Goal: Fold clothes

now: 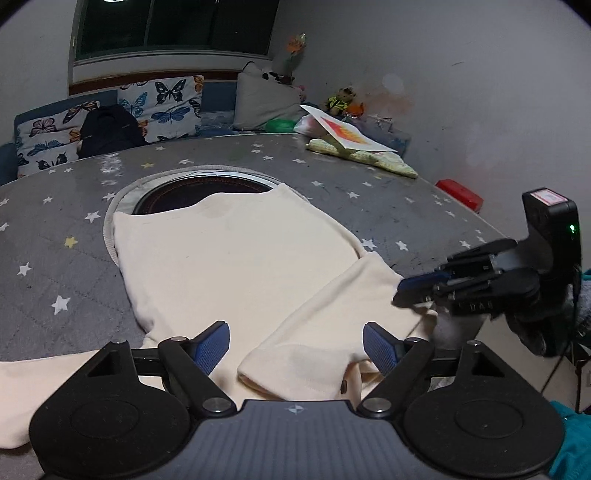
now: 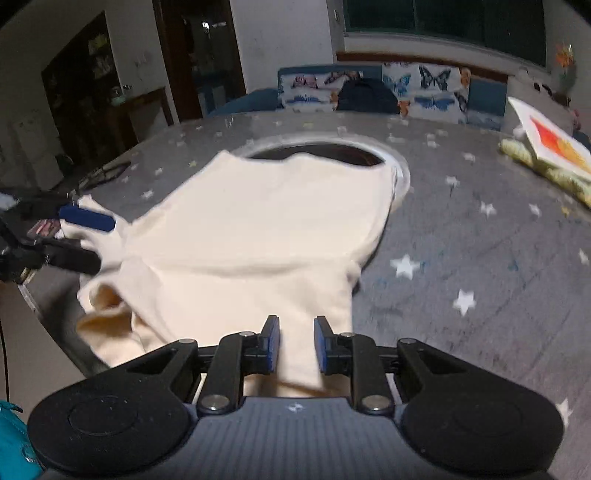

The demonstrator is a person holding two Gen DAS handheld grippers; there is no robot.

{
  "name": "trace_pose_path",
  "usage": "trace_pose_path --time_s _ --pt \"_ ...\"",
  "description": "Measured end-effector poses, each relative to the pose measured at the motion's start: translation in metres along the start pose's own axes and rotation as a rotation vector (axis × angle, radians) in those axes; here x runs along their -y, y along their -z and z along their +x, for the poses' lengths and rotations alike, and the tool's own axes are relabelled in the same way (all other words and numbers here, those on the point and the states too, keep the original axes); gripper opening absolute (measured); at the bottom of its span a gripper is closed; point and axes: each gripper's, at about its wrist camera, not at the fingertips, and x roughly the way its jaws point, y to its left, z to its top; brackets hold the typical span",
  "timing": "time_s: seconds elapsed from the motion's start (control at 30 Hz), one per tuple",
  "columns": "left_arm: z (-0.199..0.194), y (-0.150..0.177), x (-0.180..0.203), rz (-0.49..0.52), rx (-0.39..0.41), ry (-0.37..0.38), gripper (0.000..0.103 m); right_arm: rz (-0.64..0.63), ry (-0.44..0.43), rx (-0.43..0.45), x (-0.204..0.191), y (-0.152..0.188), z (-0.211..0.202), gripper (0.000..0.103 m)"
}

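Bare table (image 1: pixel 369 192) right of and beyond the shirt (image 1: pixel 229 251), clear for passing. Round hole (image 1: pixel 199 190) at the shirt's far edge. Far right corner blocked by card (image 1: pixel 347 134) on green cloth (image 1: pixel 373 158). Red box (image 1: pixel 460 194) at right edge.

Black tongs (image 1: pixel 295 347) with ribbed blue pads (image 1: pixel 210 347); teal sleeve (image 1: pixel 572 446), grey glove (image 1: pixel 532 325).

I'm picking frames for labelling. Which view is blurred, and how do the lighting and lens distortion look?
Right wrist view: motion-smeared, the stars on the grey table cover streak and the cream garment has soft edges. Left wrist view: sharp, with crisp stars and garment seams. Both views: dim indoor light, dark window, fisheye bending of the table edge, black corners.
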Motion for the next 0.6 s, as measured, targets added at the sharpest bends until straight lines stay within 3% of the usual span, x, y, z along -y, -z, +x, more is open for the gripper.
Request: trace_pose_path --time_s 0.07,0.23,0.3,0.5,0.53,0.6 --pt "-0.002 0.002 -0.009 -0.035 -0.006 -0.007 0.081 -0.018 0.004 0.02 0.0 -0.009 0.001 0.02" --pt "0.013 0.008 -0.025 -0.105 -0.062 -0.022 0.069 -0.097 0.022 0.034 0.002 -0.029 0.016 0.024" --pt "0.021 0.01 -0.026 -0.105 -0.086 -0.018 0.067 -0.135 0.028 0.023 0.002 -0.032 0.023 0.034" --pt "0.034 0.013 -0.024 -0.074 -0.122 0.0 0.027 -0.26 0.033 -0.009 -0.001 -0.033 0.037 0.037" --pt "0.032 0.011 -0.023 -0.065 -0.116 -0.006 0.019 -0.265 0.032 -0.012 -0.001 -0.032 0.039 0.034" --pt "0.028 0.006 -0.024 -0.048 -0.102 -0.021 0.011 -0.263 0.034 -0.006 0.001 -0.031 0.039 0.008"
